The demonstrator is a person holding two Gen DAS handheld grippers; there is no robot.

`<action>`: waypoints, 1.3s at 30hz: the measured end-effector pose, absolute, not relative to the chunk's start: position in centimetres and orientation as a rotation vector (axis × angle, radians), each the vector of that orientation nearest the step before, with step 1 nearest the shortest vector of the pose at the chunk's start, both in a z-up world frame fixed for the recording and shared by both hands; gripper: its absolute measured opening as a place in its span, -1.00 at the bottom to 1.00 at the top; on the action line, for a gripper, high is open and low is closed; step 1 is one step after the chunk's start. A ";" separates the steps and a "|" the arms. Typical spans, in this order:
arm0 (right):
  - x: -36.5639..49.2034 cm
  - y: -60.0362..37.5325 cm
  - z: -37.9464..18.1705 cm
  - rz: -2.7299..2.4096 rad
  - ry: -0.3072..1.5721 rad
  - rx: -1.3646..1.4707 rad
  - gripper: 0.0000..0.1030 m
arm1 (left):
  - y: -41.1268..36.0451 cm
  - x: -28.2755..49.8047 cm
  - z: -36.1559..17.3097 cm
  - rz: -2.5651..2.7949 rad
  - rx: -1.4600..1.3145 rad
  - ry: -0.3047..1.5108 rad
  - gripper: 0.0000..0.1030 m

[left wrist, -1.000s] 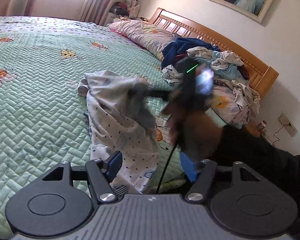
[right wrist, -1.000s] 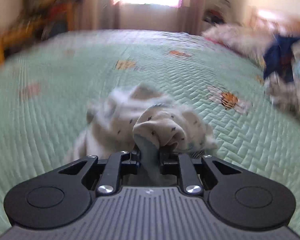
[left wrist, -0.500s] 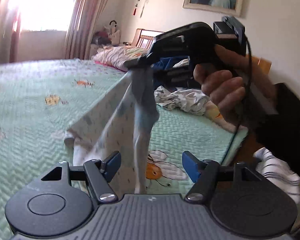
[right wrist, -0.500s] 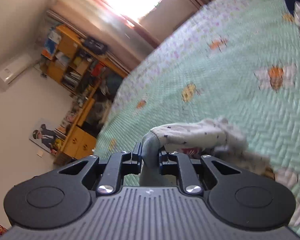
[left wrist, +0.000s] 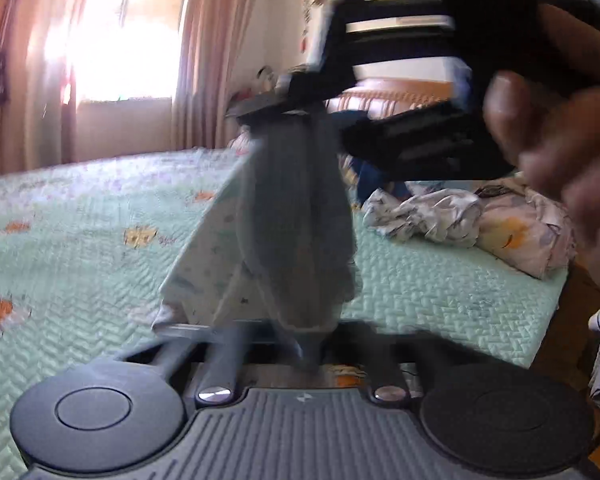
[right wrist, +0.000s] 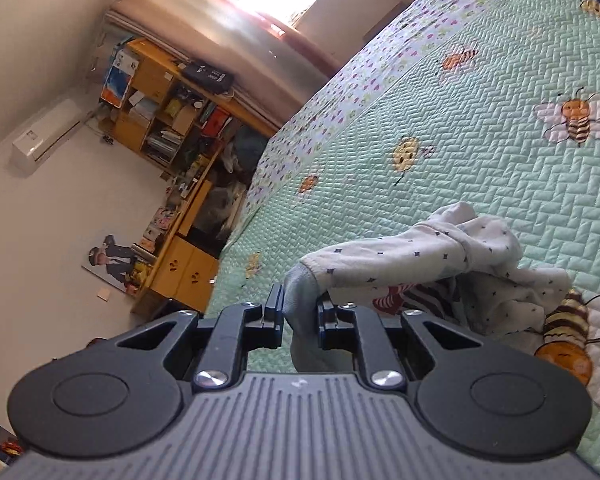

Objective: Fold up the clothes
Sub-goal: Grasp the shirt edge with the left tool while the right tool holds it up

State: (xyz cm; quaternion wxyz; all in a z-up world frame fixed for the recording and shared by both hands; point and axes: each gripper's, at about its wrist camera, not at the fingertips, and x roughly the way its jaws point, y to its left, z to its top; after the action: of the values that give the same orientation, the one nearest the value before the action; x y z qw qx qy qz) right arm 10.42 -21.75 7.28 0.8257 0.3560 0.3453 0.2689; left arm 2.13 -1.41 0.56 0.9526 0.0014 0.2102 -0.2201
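Right fingers (right wrist: 274,312): clenched on the pale grey-blue hem of the garment (right wrist: 440,248); you had the cloth pinched between both pads, with a fold of it hanging down behind them.
Right gripper (right wrist: 298,314): tilted sideways over the bed, so the room leaned in your right wrist view.
Left fingers: blurred in your left wrist view; I cannot tell whether they were apart or pressed together.
Left gripper (left wrist: 300,344): pointed at the hanging cloth, whose lower tip reached down to the gap between the fingers; whether it was caught there could not be made out.
Garment: white with small dark star marks and a grey-blue lining; from your left wrist view it (left wrist: 268,240) hung from the right gripper (left wrist: 296,96) held up above the bed, with its far lower corner trailing down toward the quilt.
Right hand (left wrist: 548,152): wrapped around the black handle, close to the lens and blurred.
Quilt (right wrist: 480,120): mint green, stitched in a zigzag pattern, with bee pictures and a flowered border.
Clothes pile (left wrist: 460,216): crumpled pale pieces lay on the quilt near the wooden headboard (left wrist: 400,94), well apart from the held garment.
Window (left wrist: 128,44): bright, flanked by pink curtains.
Shelf unit (right wrist: 168,112): yellow wood, crowded with books and boxes, against the wall beyond the bed.
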 end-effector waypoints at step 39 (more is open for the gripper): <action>0.6 -10.4 8.7 0.643 0.029 -0.380 -0.89 | 10.9 -3.4 11.4 -0.169 0.322 0.264 -0.68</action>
State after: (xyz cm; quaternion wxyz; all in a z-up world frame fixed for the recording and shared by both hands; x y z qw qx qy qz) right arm 0.60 -10.41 8.68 0.9310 -0.1856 0.0140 0.3139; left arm -3.42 10.90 11.35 0.9749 0.1597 0.1308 -0.0839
